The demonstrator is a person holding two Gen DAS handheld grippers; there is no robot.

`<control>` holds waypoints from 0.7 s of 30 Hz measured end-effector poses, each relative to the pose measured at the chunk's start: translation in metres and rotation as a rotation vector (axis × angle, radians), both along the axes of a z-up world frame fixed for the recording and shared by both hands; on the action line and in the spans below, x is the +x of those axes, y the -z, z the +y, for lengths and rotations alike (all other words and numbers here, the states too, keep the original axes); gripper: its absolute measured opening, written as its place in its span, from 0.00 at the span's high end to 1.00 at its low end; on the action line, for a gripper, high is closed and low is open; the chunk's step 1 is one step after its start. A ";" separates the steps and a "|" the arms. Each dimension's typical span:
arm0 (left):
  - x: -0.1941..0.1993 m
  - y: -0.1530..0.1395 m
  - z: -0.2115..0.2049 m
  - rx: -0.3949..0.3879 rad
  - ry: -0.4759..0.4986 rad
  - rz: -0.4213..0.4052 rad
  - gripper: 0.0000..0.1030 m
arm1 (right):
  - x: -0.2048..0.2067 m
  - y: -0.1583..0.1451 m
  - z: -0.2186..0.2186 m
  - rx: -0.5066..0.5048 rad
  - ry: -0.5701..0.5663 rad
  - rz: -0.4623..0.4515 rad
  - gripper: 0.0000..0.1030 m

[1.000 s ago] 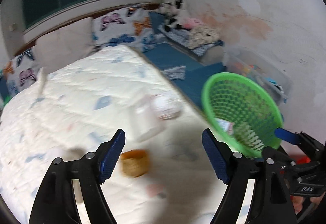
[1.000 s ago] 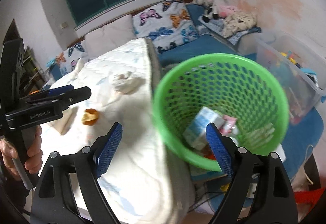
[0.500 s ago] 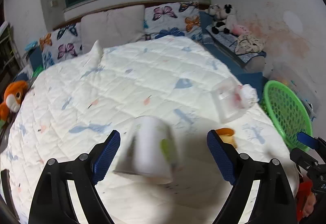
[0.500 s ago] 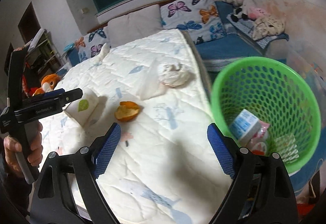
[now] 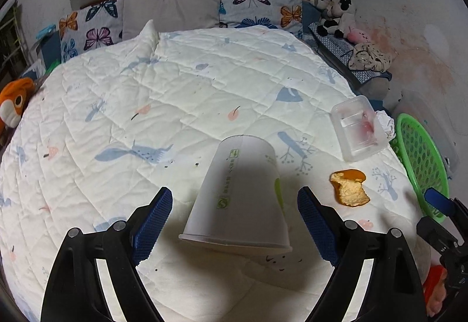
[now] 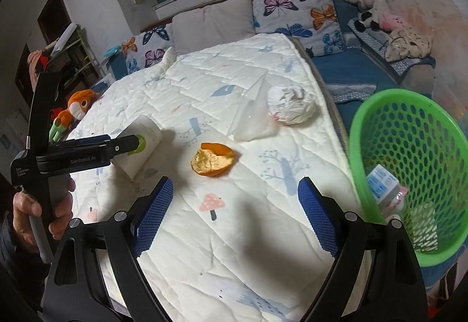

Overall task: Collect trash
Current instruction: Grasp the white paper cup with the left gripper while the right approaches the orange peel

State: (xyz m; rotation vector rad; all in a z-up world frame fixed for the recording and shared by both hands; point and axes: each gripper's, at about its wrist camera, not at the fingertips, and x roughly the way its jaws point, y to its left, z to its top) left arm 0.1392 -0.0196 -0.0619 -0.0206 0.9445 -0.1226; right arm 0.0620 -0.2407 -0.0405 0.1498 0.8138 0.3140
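Note:
A white paper cup [image 5: 242,193] lies on its side on the quilted bed, mouth towards me, between the open fingers of my left gripper [image 5: 234,216]; the pads do not touch it. The cup also shows in the right wrist view [image 6: 142,146]. An orange peel [image 5: 349,187] [image 6: 212,159] lies to its right. A clear plastic tray [image 5: 358,127] [image 6: 253,114] and a crumpled white tissue [image 6: 291,104] lie near the bed's right edge. My right gripper [image 6: 234,216] is open and empty above the quilt, short of the peel. The green basket [image 6: 409,164] [image 5: 419,158] holds a small carton and wrappers.
Butterfly pillows [image 5: 254,4] line the headboard. An orange plush toy [image 5: 14,101] [image 6: 76,107] sits at the bed's left side. Stuffed animals and clothes [image 6: 383,26] lie on a blue bench on the right, with a clear storage bin [image 5: 430,114] by the wall.
My left gripper swung left from the basket to the paper cup and closed in on it. My right gripper turned from the basket towards the bed; the peel now lies ahead of it.

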 end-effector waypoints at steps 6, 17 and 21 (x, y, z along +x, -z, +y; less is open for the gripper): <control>0.000 0.008 0.006 -0.021 0.004 0.024 0.26 | 0.008 0.007 0.014 -0.014 -0.041 0.016 0.16; -0.006 0.006 0.014 -0.079 0.009 0.014 0.38 | 0.026 0.019 0.036 -0.062 -0.104 0.046 0.16; -0.010 0.003 0.021 -0.081 -0.007 0.002 0.39 | 0.034 0.024 0.045 -0.080 -0.122 0.057 0.20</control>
